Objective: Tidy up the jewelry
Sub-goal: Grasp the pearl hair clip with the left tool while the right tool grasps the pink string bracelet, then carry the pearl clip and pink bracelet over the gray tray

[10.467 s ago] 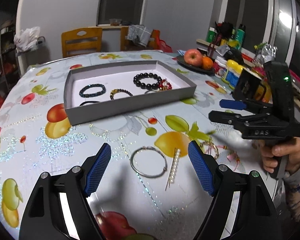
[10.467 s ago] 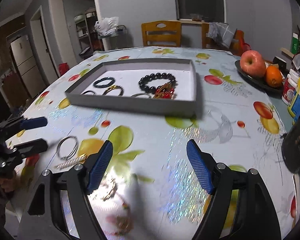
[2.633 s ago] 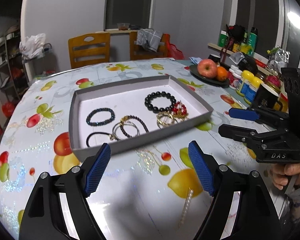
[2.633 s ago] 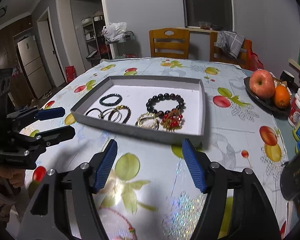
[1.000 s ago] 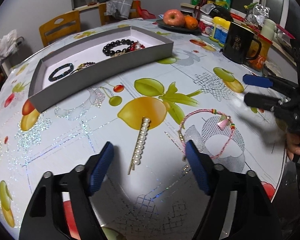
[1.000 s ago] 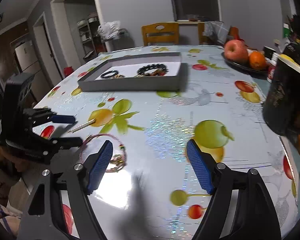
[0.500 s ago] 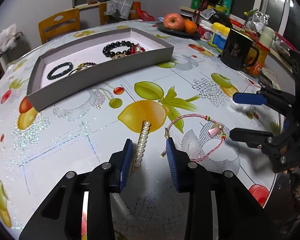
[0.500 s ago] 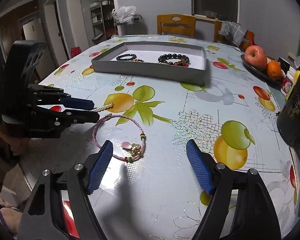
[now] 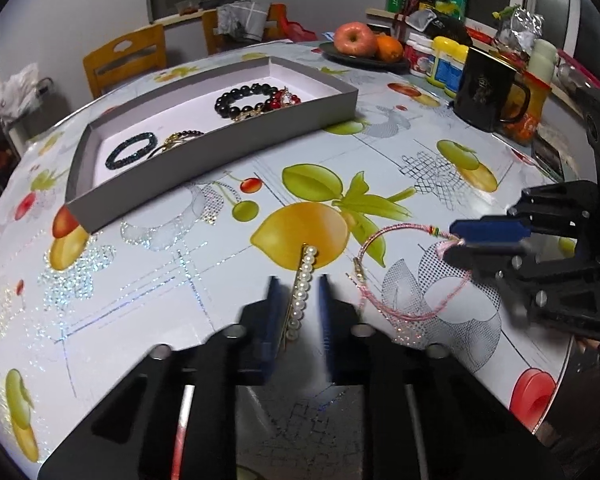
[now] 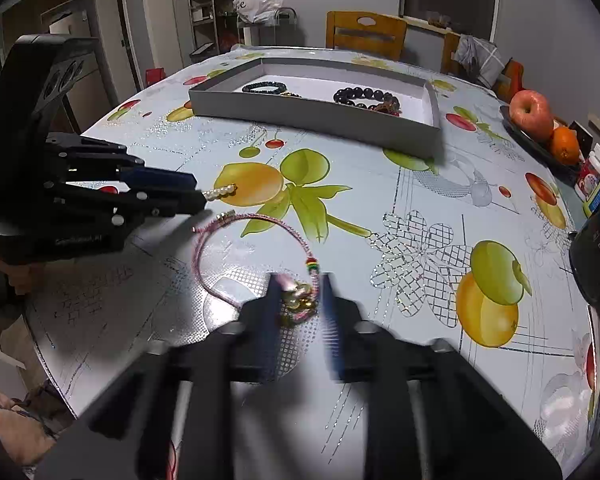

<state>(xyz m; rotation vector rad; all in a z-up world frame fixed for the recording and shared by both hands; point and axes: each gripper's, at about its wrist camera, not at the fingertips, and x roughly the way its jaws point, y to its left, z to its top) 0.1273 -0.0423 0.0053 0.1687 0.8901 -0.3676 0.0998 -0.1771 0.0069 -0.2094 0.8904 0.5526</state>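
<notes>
Fruit-print counter [image 9: 148,264], grey tray [image 9: 220,152] at the far side. Left claw [image 9: 298,312] is closing astride the pearl clip [image 9: 303,280], whose long axis runs straight out between its jaws toward the tray. Right claw [image 10: 300,300] is closing over the pink bracelet [image 10: 220,264], charm end nearest; the loop trails leftward.

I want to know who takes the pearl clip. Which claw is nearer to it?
Left. The left claw is closing with the pearl clip between its fingers. The right claw is off to the side, closing around the charms of the pink bracelet.
</notes>
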